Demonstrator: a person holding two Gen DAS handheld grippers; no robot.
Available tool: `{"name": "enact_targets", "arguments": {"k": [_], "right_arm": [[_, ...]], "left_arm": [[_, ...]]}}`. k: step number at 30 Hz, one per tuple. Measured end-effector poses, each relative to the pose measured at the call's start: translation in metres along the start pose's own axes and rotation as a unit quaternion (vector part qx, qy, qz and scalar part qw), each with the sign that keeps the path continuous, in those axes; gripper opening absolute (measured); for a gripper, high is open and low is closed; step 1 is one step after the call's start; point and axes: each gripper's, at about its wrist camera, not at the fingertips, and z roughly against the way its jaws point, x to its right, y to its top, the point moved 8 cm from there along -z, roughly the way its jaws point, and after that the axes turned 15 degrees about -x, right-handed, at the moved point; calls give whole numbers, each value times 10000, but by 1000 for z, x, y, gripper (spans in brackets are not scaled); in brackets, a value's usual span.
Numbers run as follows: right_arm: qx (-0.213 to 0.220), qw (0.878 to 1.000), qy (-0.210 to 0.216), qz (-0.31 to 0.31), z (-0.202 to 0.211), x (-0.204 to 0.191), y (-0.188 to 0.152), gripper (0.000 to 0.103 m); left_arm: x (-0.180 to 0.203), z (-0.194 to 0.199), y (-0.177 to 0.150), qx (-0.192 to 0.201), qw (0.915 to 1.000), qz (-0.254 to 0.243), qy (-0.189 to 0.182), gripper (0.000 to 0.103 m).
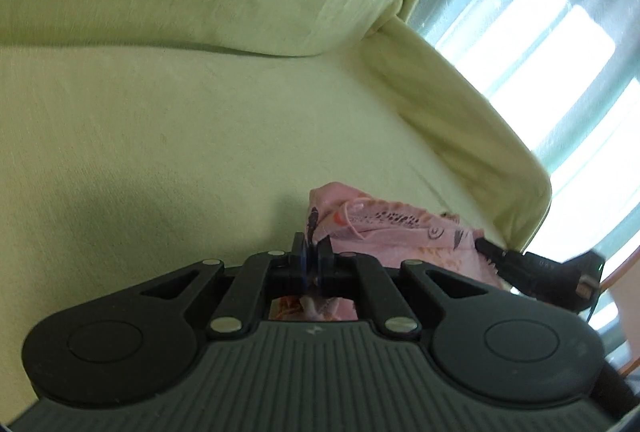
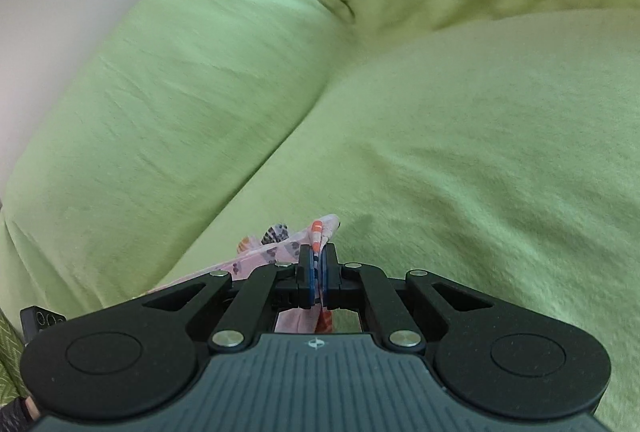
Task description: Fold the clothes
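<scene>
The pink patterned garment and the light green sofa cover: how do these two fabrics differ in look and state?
The pink patterned garment carries printed motifs and a lace-like trim; the light green sofa cover is plain. The garment is bunched and pinched by the left gripper and the right gripper; the cover lies spread over the cushions, held by neither. The garment shows as a small bundle, while the cover fills most of both views. Both are soft cloth.

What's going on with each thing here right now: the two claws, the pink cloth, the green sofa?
Left gripper: shut, pinching the pink cloth.
Right gripper: shut, pinching the same cloth.
Pink cloth: crumpled, unfolded, held at both ends.
Green sofa: cover wrinkled.
</scene>
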Motion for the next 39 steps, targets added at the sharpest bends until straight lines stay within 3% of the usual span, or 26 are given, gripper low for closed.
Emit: {"name": "enact_targets", "arguments": {"k": [3, 6, 9, 11, 14, 17, 20, 24, 26, 28, 30, 32, 34, 36, 37, 39], "right_arm": [[134, 9999, 6, 24, 0, -3, 6, 4], [107, 9999, -79, -14, -5, -1, 6, 4], [118, 9995, -244, -188, -5, 5, 8, 8], [355, 9971, -645, -184, 10, 9, 12, 13], [642, 9925, -1002, -283, 34, 16, 15, 13], [692, 9921, -1006, -275, 49, 10, 12, 15], [550, 9944, -900, -89, 52, -11, 3, 16], [189, 9971, -657, 321, 49, -50, -15, 24], [-99, 9954, -569, 763, 43, -71, -28, 24], [-471, 9891, -466, 1312, 32, -91, -44, 24], [-1113, 9751, -321, 1893, 15, -106, -64, 23], [-1512, 9576, -609, 2374, 2, -110, -82, 22], [-1672, 9458, -1150, 2536, 1, -101, -91, 16], [-1484, 9479, -1450, 2418, 10, -93, -82, 17], [-1380, 9490, -1579, 2356, 16, -90, -77, 19], [-1128, 9544, -1550, 2288, 29, -90, -67, 23]], "left_arm": [[-13, 0, 3, 32, 9984, 525, -211, 3], [-21, 2, 4, 68, 9967, 782, -185, 8], [-43, 12, 8, 260, 9905, 1353, 28, 8], [-48, 23, 10, 361, 9894, 1366, 330, 8], [-29, 36, 7, 309, 9944, 712, 723, 9], [11, 41, -8, 155, 9925, -299, 1178, 21], [48, 36, -34, -27, 9797, -1328, 1503, 22], [85, 19, -73, -254, 9537, -2499, 1653, 23], [88, 11, -87, -349, 9452, -2752, 1722, 25], [75, 5, -90, -424, 9425, -2719, 1899, 26], [59, 8, -88, -347, 9433, -2630, 1996, 28], [49, 23, -83, -301, 9441, -2445, 2191, 29], [44, 35, -80, -232, 9326, -2557, 2535, 26], [49, 46, -85, -199, 9137, -2907, 2833, 26], [55, 49, -92, -198, 8966, -3237, 3015, 26], [73, 49, -115, -230, 8468, -4136, 3337, 31]]}}
